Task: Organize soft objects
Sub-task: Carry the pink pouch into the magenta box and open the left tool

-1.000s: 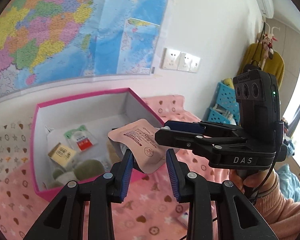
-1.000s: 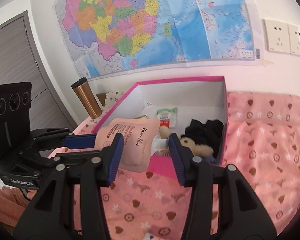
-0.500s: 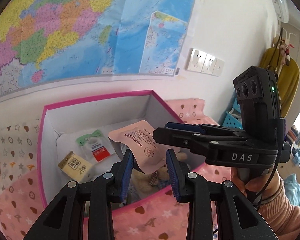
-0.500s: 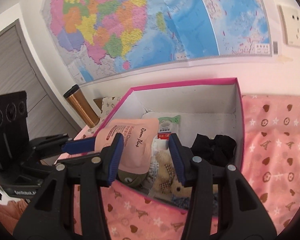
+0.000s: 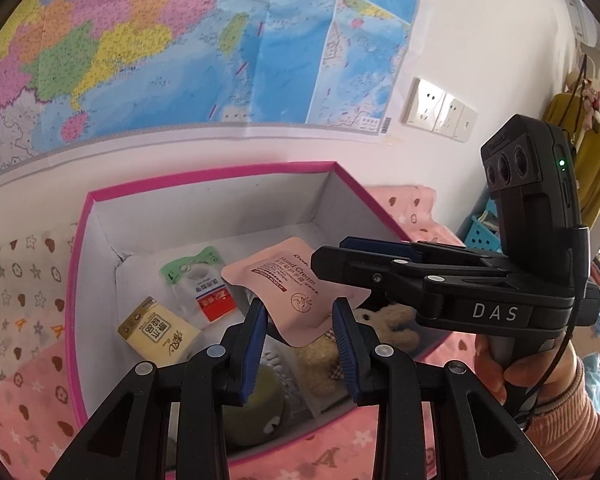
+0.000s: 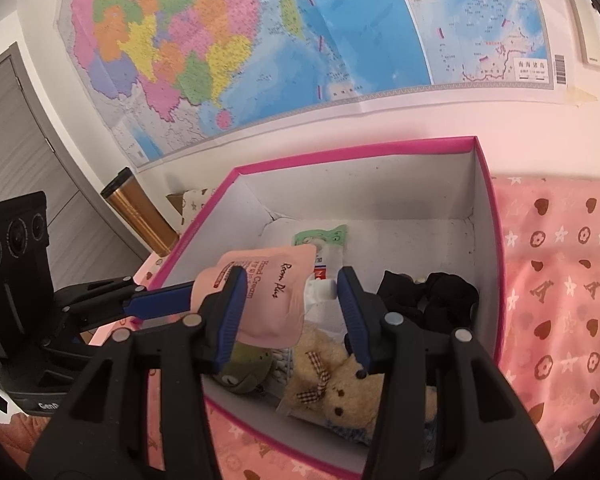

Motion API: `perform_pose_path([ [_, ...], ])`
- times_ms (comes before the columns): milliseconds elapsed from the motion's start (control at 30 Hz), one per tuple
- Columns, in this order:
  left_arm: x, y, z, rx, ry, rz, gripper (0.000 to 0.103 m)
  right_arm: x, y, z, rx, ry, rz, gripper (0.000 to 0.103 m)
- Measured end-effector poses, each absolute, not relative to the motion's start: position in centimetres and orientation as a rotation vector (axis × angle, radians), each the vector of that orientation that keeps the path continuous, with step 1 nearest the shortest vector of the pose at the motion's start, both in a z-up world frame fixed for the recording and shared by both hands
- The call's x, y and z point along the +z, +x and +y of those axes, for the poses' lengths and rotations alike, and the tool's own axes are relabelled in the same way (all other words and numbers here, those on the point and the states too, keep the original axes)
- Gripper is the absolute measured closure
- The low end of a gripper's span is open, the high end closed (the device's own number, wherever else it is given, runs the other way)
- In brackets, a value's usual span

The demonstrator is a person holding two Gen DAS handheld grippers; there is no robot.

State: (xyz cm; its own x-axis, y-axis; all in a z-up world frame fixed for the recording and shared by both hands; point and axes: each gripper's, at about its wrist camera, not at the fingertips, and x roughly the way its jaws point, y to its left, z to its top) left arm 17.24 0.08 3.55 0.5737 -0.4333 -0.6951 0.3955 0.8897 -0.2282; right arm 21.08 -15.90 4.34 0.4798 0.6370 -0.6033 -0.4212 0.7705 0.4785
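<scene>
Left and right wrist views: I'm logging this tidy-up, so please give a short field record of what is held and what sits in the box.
held item: pink hand cream pouch, above the open box
left gripper: shut on the pouch's lower corner
right gripper: beside the pouch, grip unclear
box: pink rim, white inside
box contents: teddy bear, green plush, black fabric, green sachet, yellow packet
underneath: pink patterned cloth
</scene>
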Motion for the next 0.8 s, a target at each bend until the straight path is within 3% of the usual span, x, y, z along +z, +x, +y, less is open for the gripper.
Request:
perform_pose_path([
  [800,2.1,19.5,0.6,-0.445,-0.074,0.888,0.07,2.9,23.2,-14.4,0.624,0.255,0.897,0.053],
])
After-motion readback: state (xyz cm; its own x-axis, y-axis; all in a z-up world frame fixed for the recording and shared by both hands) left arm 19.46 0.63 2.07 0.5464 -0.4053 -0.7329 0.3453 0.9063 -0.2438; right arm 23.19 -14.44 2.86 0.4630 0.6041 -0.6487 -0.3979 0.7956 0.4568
